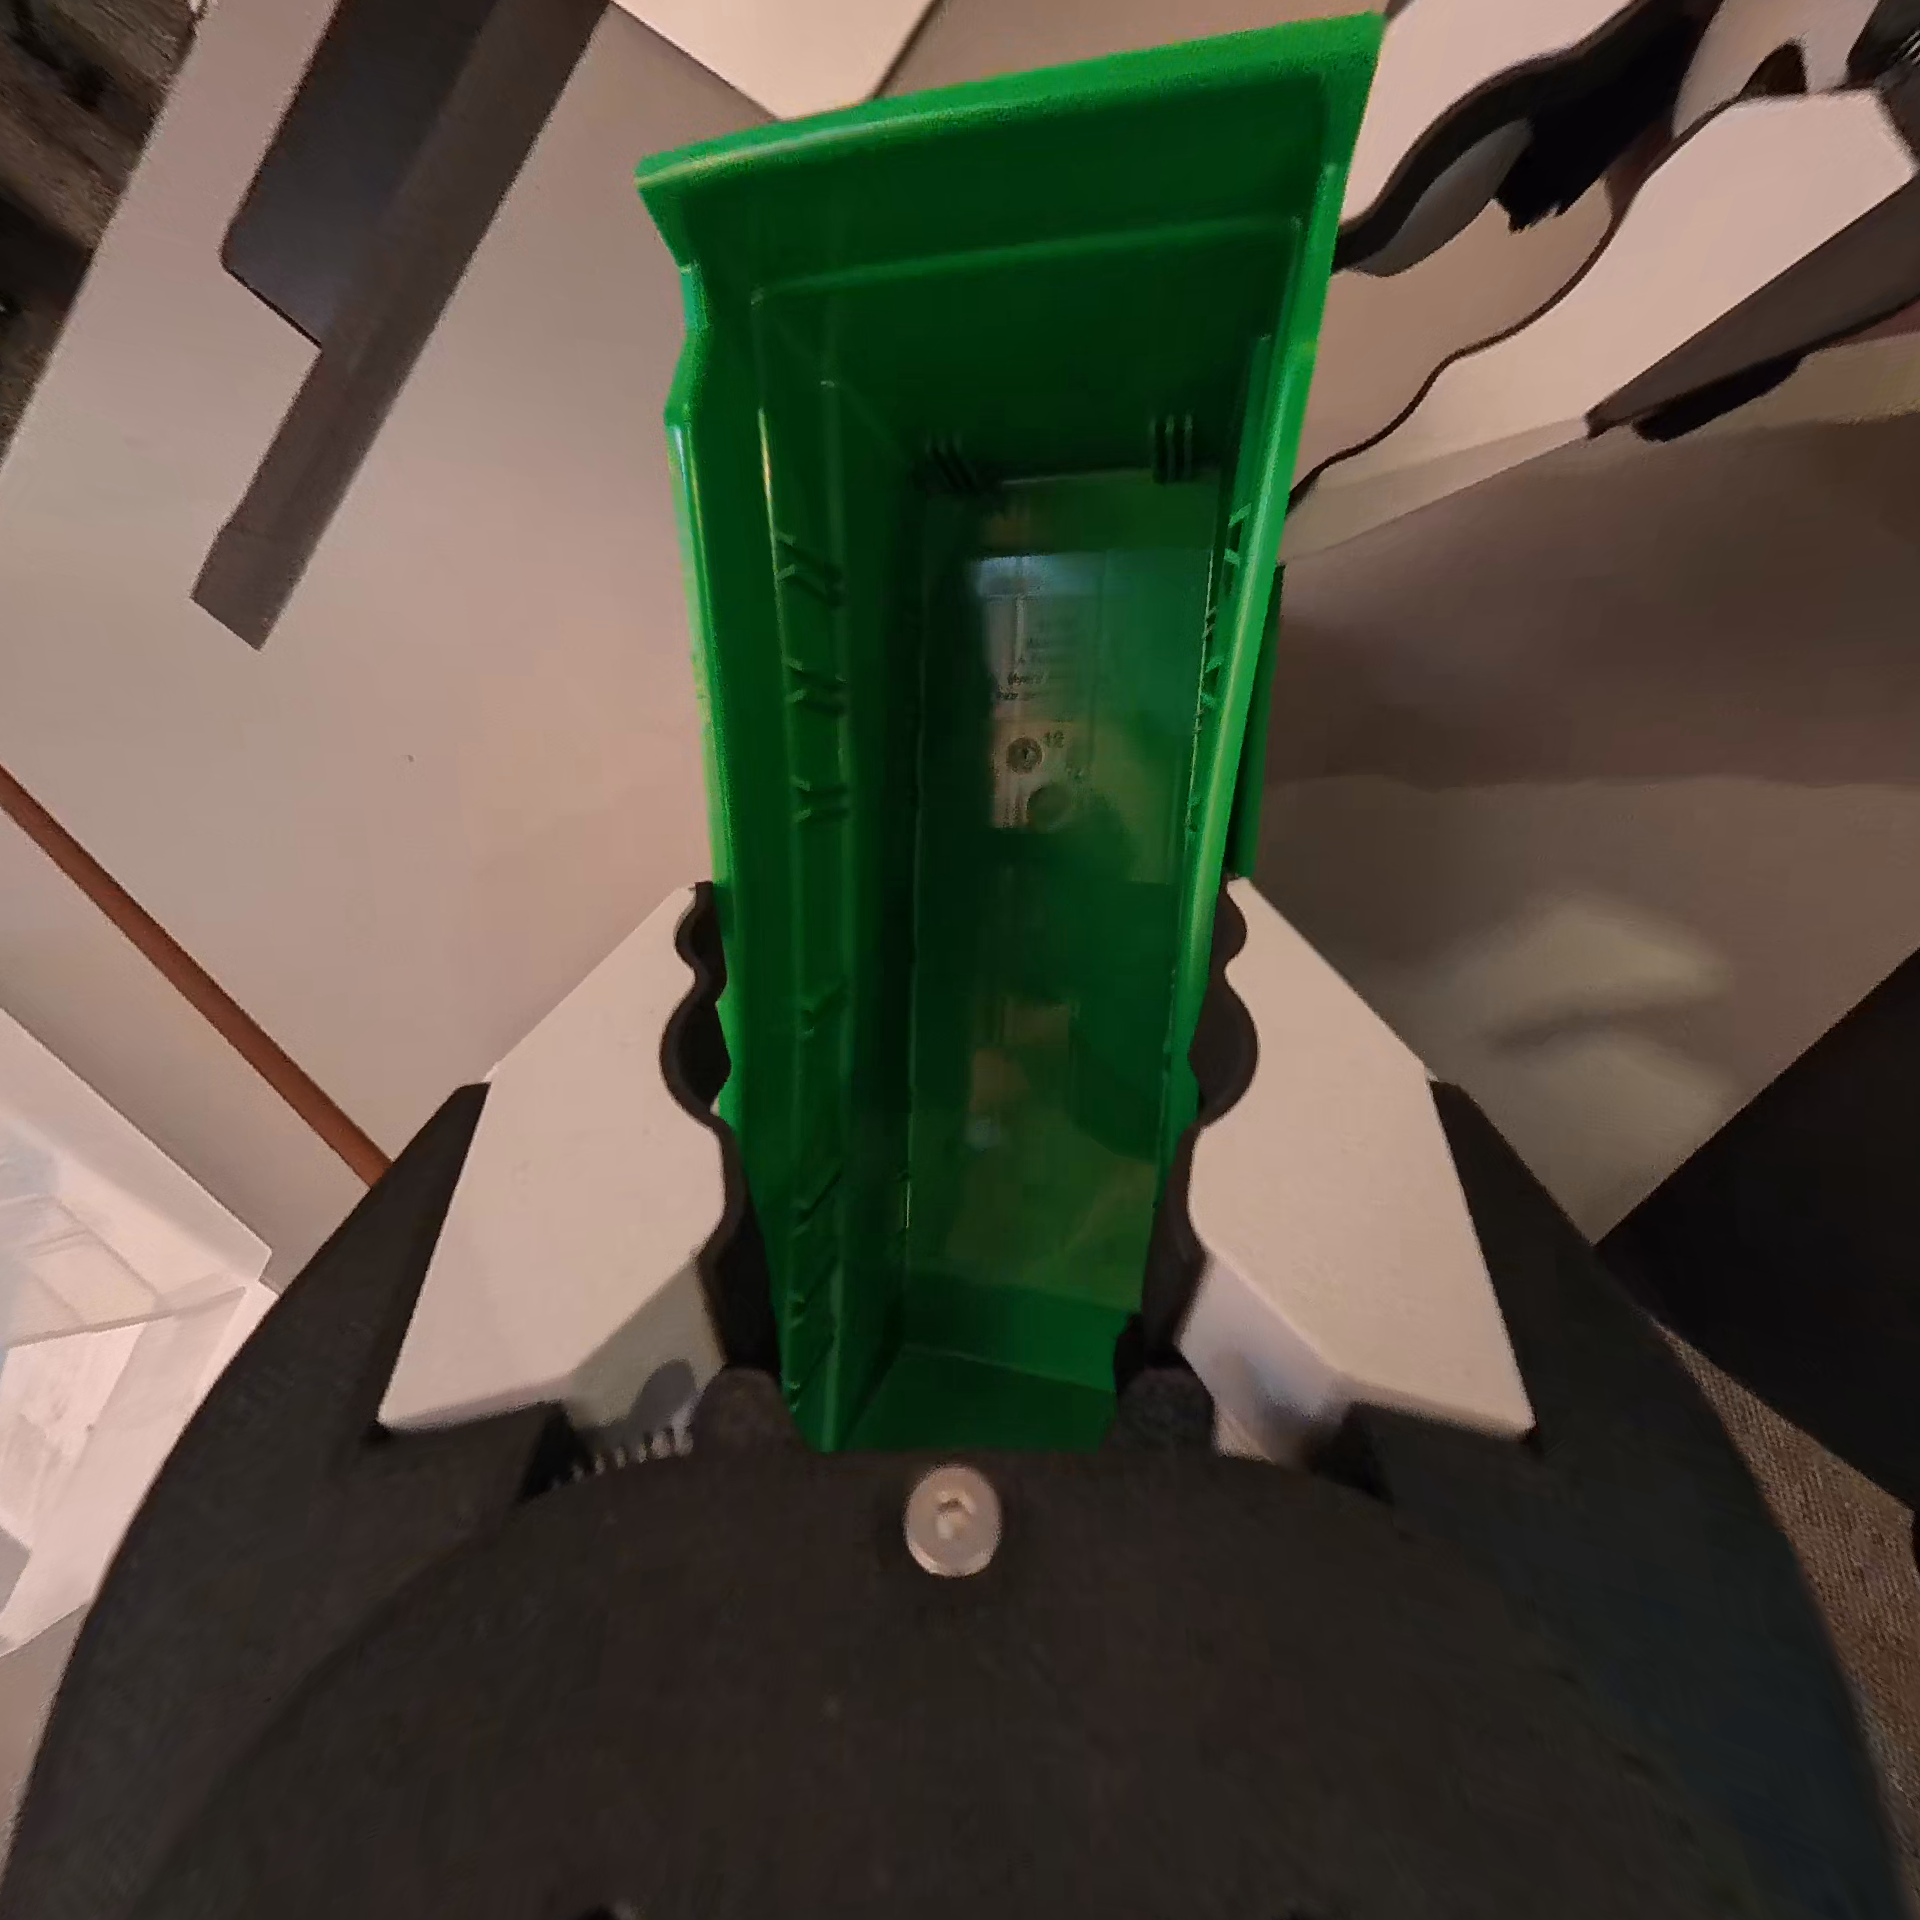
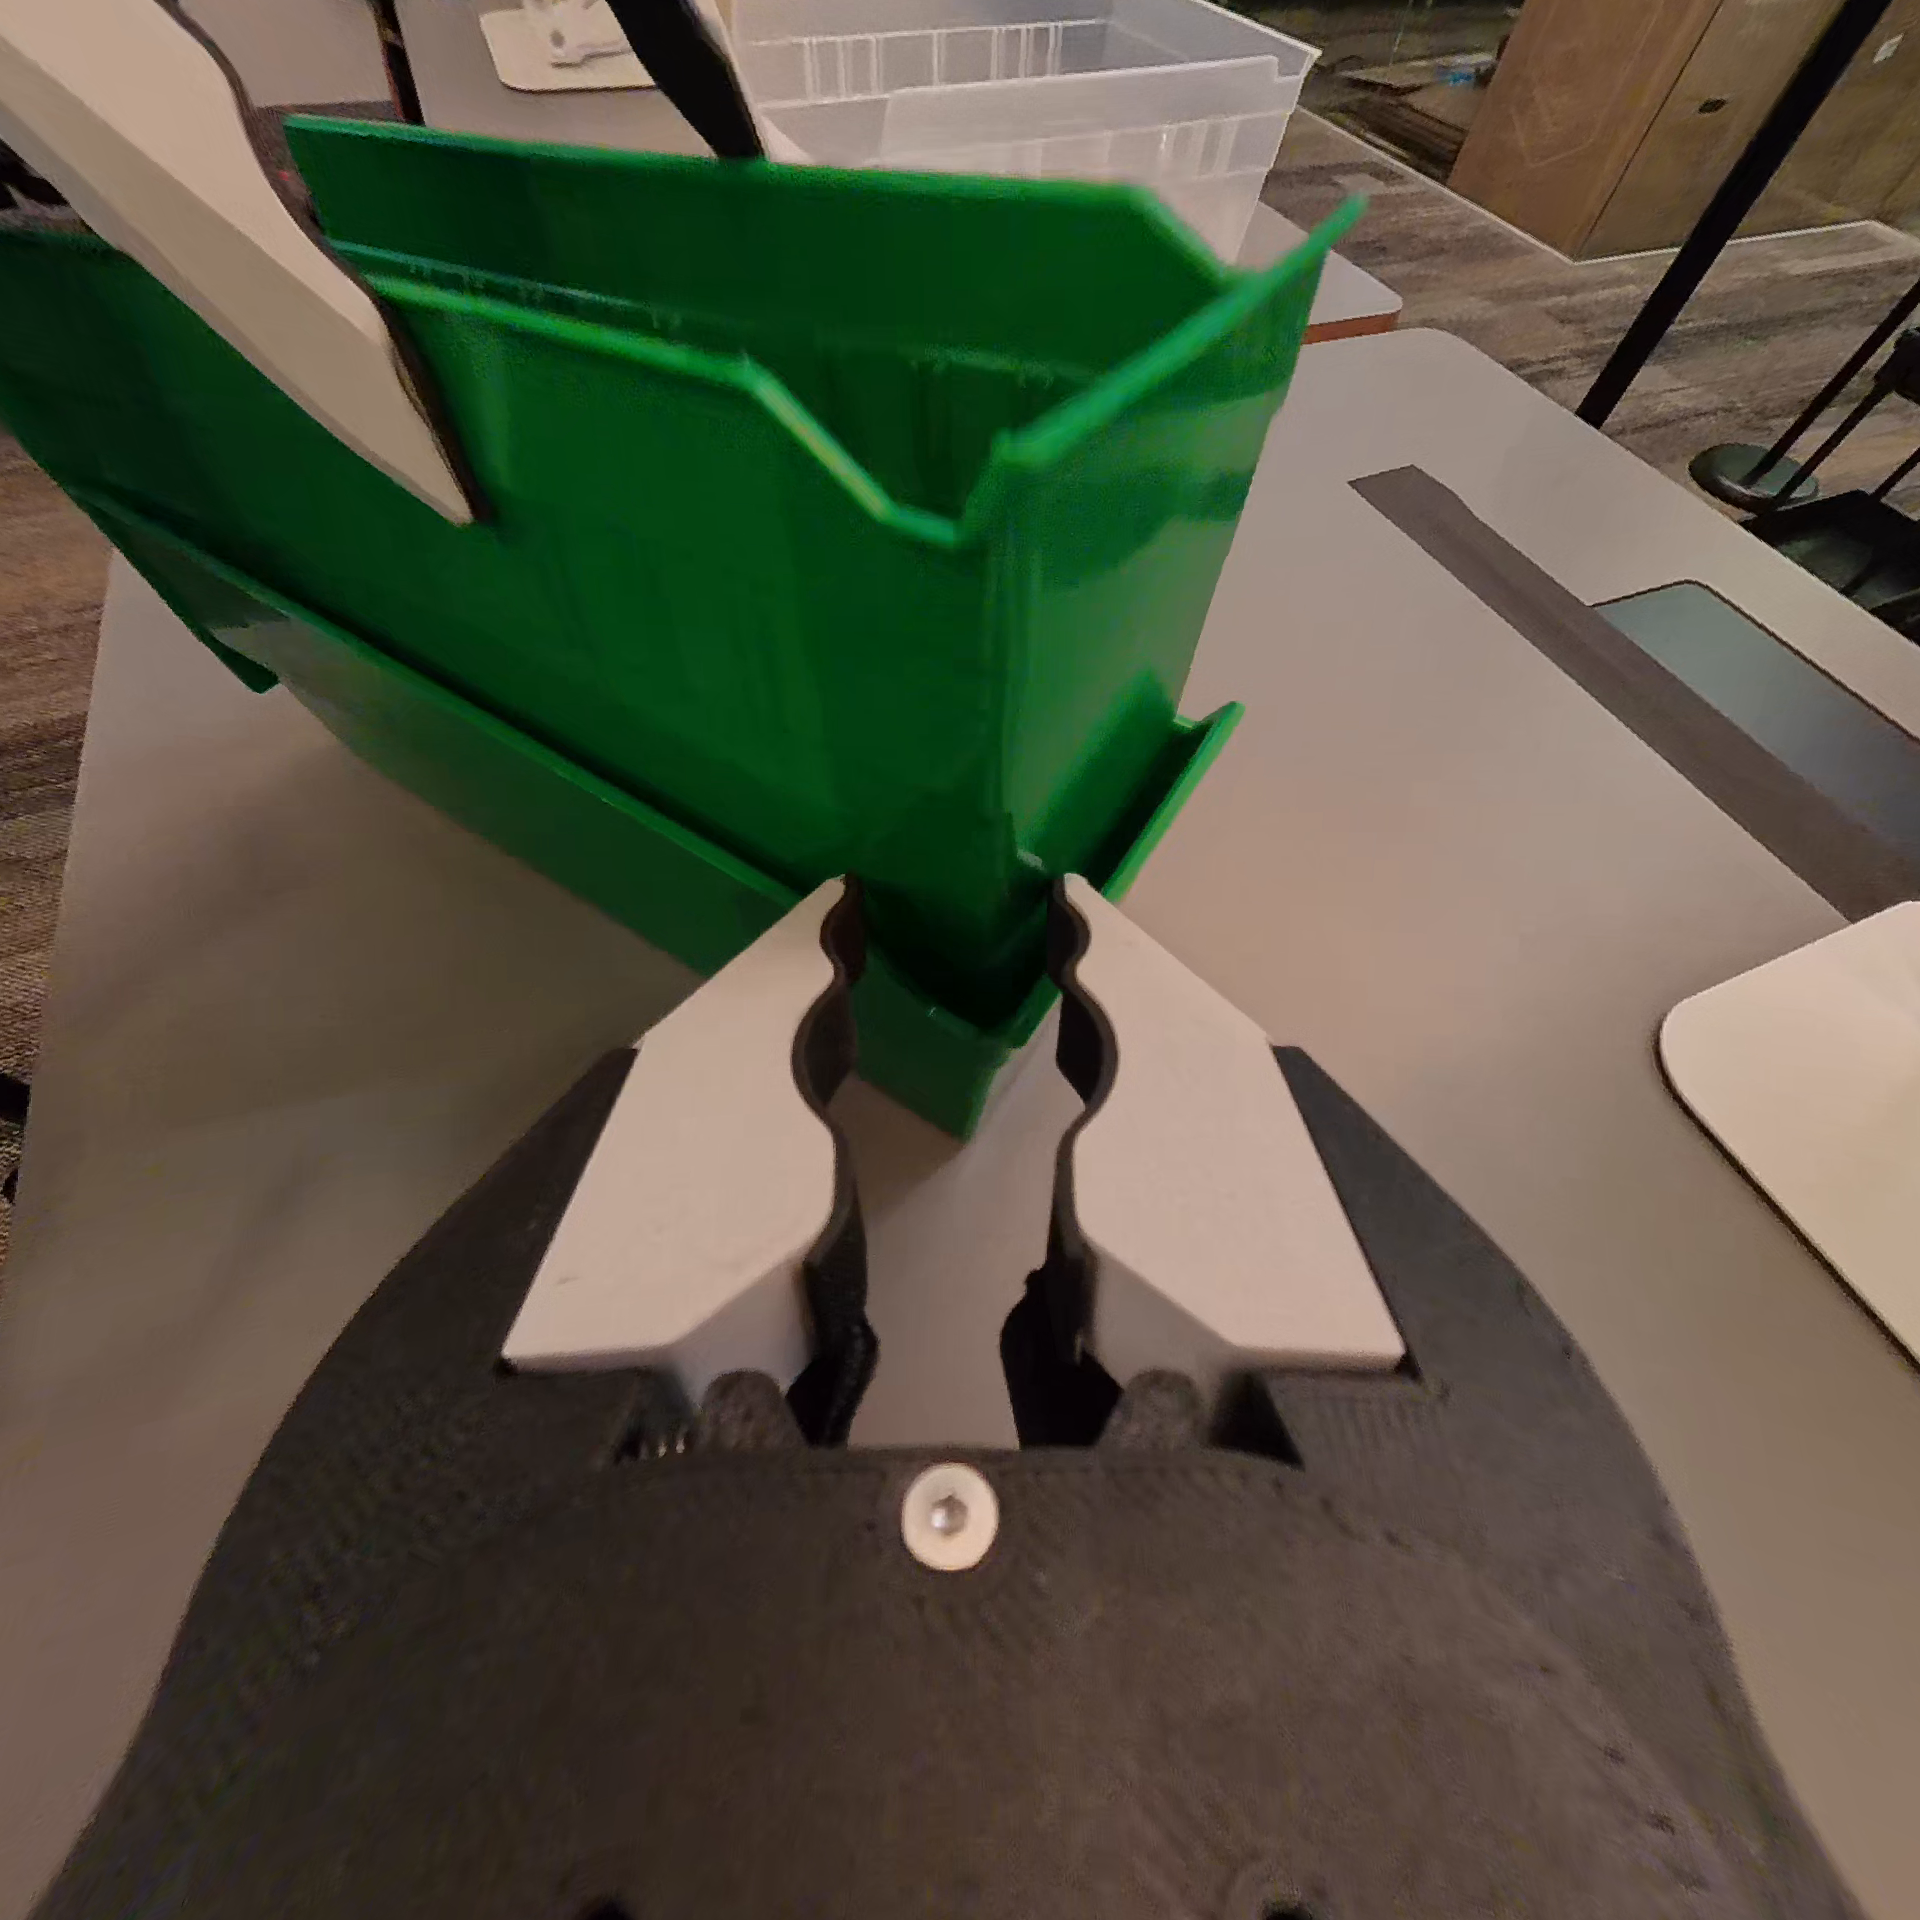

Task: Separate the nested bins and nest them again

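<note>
A: Bins, two of them, both green. In the left wrist view the inner bin (image 1: 997,727) runs straight out along the left gripper (image 1: 966,1039), its long axis in line with the fingers and its open side facing the camera. The jaws stand fairly wide, one pad on each long side wall, so it is gripped across its width.

B: And the second one?

A: Only a green sliver at the right edge there. In the right wrist view the outer bin (image 2: 540,790) sits on the grey table (image 2: 1455,831), with the inner one tilted up out of it, its far end raised and its near corner down inside.

B: The right gripper (image 2: 951,997)?

A: Part open, straddling the near corner of the outer bin; I cannot tell whether the pads press it. I judge it is there to hold that bin down.

B: So the move depends on what?

A: The inner bin coming up and away along its tilt. One clear tub (image 2: 1039,114) stands behind.
</note>
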